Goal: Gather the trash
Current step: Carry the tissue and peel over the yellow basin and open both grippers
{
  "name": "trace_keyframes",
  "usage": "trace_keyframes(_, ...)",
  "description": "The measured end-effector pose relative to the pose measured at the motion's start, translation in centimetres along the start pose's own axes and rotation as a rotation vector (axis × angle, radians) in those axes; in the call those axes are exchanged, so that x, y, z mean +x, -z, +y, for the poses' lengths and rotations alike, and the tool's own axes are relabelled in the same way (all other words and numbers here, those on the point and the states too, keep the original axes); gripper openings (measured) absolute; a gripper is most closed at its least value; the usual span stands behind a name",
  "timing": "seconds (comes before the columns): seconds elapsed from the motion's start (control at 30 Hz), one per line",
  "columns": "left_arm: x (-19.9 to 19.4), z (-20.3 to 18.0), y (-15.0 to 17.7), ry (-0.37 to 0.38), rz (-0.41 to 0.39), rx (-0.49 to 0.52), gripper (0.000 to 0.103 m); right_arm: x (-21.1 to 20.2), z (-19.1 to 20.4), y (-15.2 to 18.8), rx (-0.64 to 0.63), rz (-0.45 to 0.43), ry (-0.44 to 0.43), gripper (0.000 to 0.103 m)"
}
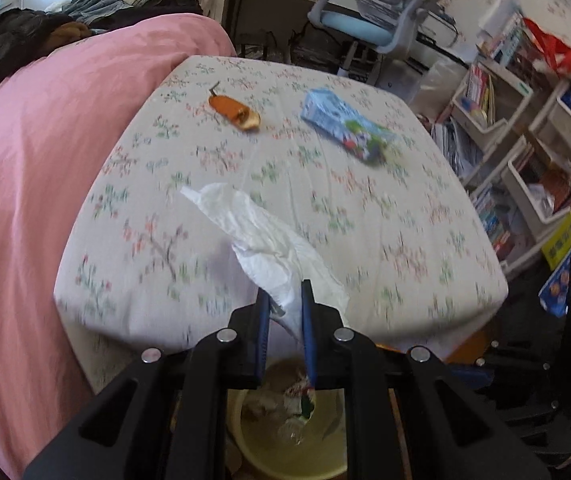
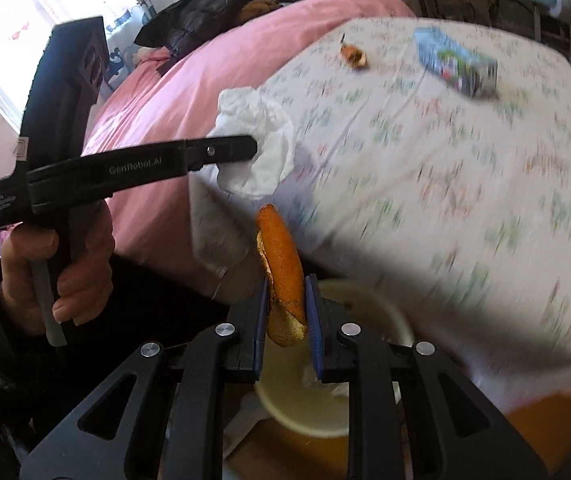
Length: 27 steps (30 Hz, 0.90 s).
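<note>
Left wrist view: left gripper (image 1: pixel 284 300) fingers clamped on white tissue (image 1: pixel 261 236), hanging loose above pale bin (image 1: pixel 285 448) at near bed edge. Risk: tissue slips free, lands on floor beside bin.

Right gripper (image 2: pixel 285 300) fingers pinch orange peel (image 2: pixel 281 268) above bin (image 2: pixel 365 300); curved peel could twist out.

Second peel (image 1: pixel 234 113) and blue carton (image 1: pixel 345 126) remain far on bed (image 1: pixel 385 220).

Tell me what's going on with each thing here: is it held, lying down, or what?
Left gripper: shut on the tissue.
Tissue: crumpled, held up off the bed.
Right gripper: shut on a peel.
Held peel: pinched upright, above the bin.
Other peel: lying on the sheet.
Blue carton: lying on its side, squashed.
Bin: open, with some trash inside.
</note>
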<state>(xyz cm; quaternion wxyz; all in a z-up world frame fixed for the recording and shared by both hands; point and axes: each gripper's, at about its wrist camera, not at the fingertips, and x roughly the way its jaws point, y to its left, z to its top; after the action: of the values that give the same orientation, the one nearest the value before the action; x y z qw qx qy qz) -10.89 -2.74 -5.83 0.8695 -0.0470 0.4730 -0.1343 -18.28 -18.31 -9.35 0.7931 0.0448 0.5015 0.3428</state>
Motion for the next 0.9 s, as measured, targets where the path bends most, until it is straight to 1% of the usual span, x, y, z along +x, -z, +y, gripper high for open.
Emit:
trace_keyframes(0.13,-1.0,-1.0,2.2,-0.03,-0.003,0.049,0.015,0.1,1.3,2.2,0.014,0.012,0.007,0.017)
trace_keyframes(0.3,-2.0,-1.5,3.8,-0.05,-0.013,0.069,0.015,0.3,1.3,3.0,0.036,0.02,0.018,0.017)
trace_keyframes(0.47,-2.7,-1.6,4.6,-0.067,-0.03,0.078,0.015,-0.1,1.4,4.1,0.052,0.026,0.03,0.017)
trace_keyframes(0.67,-2.8,-2.1,4.8,-0.082,-0.042,0.1,0.015,0.4,1.0,4.2,0.059,0.038,0.048,0.017)
trace_keyframes(0.8,-2.4,-2.5,5.0,-0.09,-0.025,0.123,0.015,0.7,0.8,4.3,0.058,0.05,0.066,0.017)
trace_keyframes(0.9,-1.8,-2.9,5.6,-0.091,0.017,0.14,0.015,1.1,0.7,4.5,0.055,0.063,0.086,0.017)
